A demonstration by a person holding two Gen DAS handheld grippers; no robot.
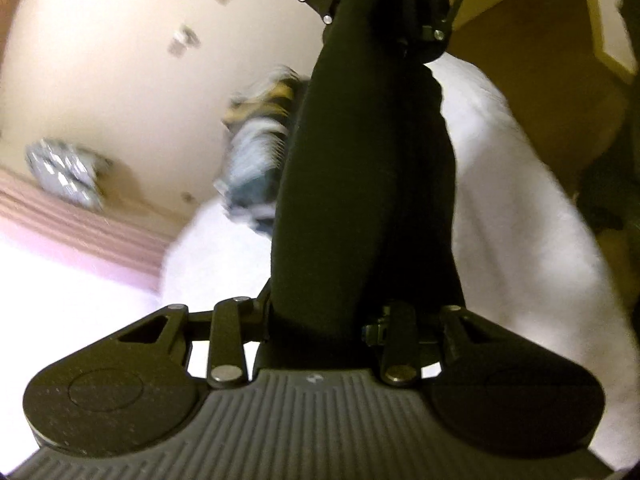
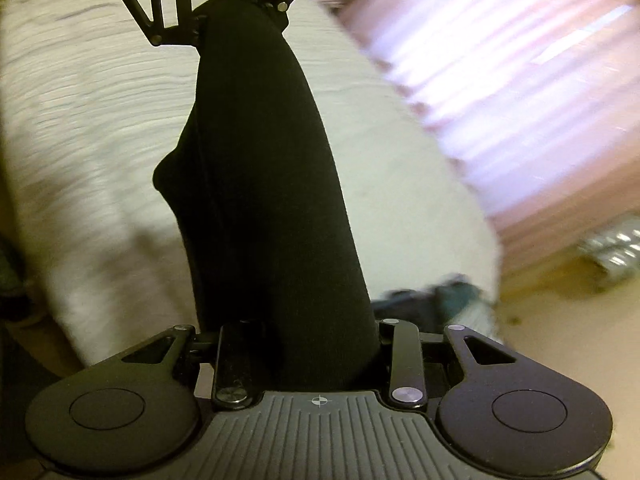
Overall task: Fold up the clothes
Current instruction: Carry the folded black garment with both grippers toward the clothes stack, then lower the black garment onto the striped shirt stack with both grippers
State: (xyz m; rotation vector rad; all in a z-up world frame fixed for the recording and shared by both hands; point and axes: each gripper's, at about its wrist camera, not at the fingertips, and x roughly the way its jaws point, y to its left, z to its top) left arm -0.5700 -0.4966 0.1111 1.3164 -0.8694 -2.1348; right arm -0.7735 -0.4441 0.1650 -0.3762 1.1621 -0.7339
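A black garment (image 1: 360,184) is stretched between my two grippers, above a bed with a white cover (image 1: 520,208). In the left wrist view it runs from my left gripper (image 1: 320,344) at the bottom up to the right gripper (image 1: 400,12) at the top. In the right wrist view the black garment (image 2: 264,184) runs from my right gripper (image 2: 316,360) up to the left gripper (image 2: 224,12). Both grippers are shut on the cloth's ends. The fingertips are hidden by the fabric.
The white bed cover (image 2: 80,120) fills most of the right wrist view. A pile of mixed-colour clothes (image 1: 256,152) lies near the bed's edge. A pink curtain (image 2: 520,80) and a cream floor (image 1: 120,60) lie beyond. The views are motion-blurred.
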